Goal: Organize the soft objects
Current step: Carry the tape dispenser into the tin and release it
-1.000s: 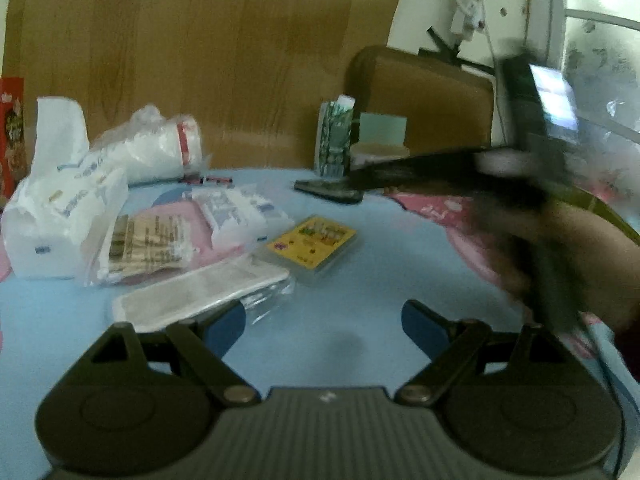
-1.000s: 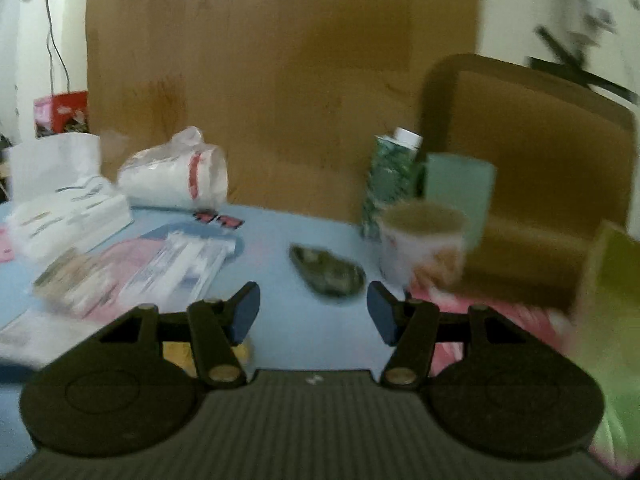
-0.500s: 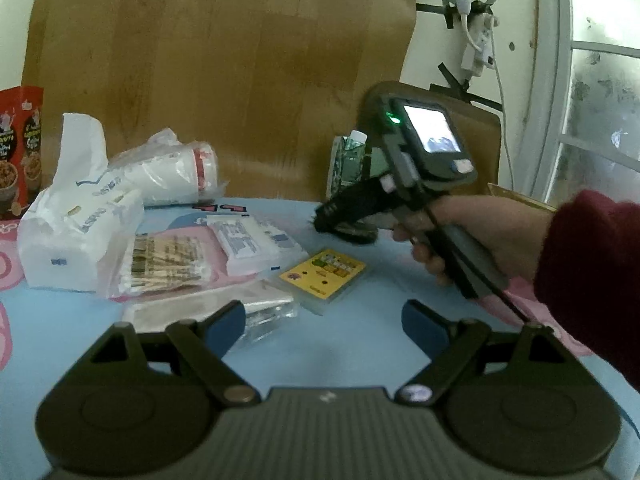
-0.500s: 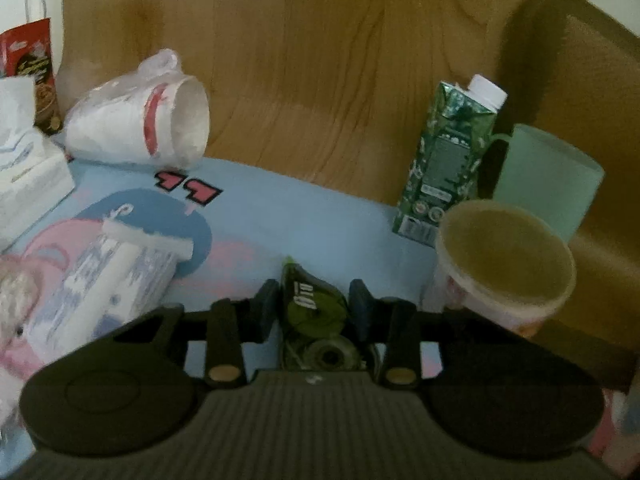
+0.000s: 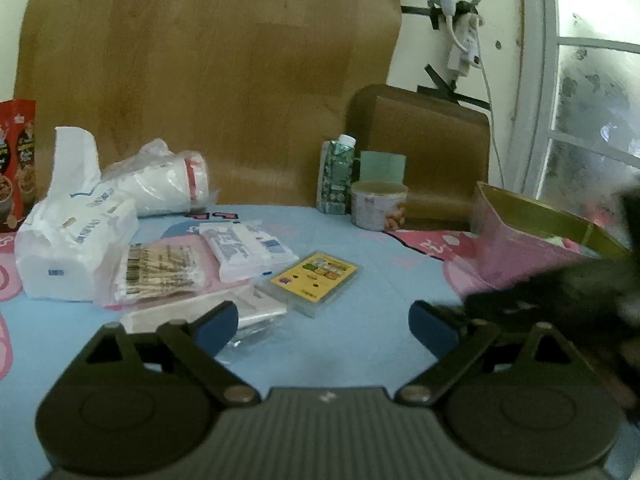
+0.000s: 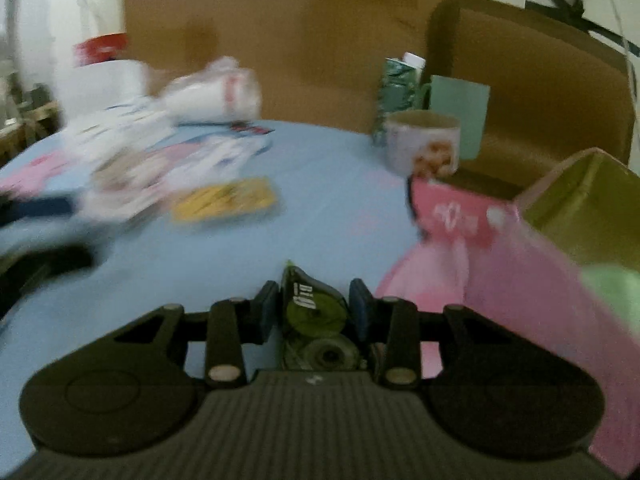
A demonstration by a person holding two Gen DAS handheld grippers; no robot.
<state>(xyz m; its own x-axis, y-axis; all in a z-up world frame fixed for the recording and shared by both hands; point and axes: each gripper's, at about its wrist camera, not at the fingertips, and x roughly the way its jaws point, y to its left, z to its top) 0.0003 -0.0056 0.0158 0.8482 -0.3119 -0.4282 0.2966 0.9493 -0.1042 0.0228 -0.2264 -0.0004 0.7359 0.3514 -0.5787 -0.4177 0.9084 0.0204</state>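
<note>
My right gripper (image 6: 314, 310) is shut on a green correction-tape dispenser (image 6: 314, 308) and holds it above the blue table, left of the pink open box (image 6: 532, 248). The box also shows in the left wrist view (image 5: 532, 240), where the right gripper is a dark blur (image 5: 560, 292) at the right. My left gripper (image 5: 322, 322) is open and empty, low over the table. In front of it lie a clear flat packet (image 5: 208, 314), a yellow card case (image 5: 314, 278), a tissue pack (image 5: 246, 248), a bag of cotton swabs (image 5: 160, 270) and a large tissue pack (image 5: 72, 240).
At the back stand a green carton (image 5: 336, 178), a round tub (image 5: 378, 204) and a mint cup (image 5: 382, 168). A sleeve of paper cups (image 5: 168, 184) lies on its side. A brown chair back (image 5: 432, 144) and a wooden panel rise behind the table.
My right gripper has lifted the green dispenser from the back of the table and drawn it back toward the pink box. My left gripper stays open, nearly still.
</note>
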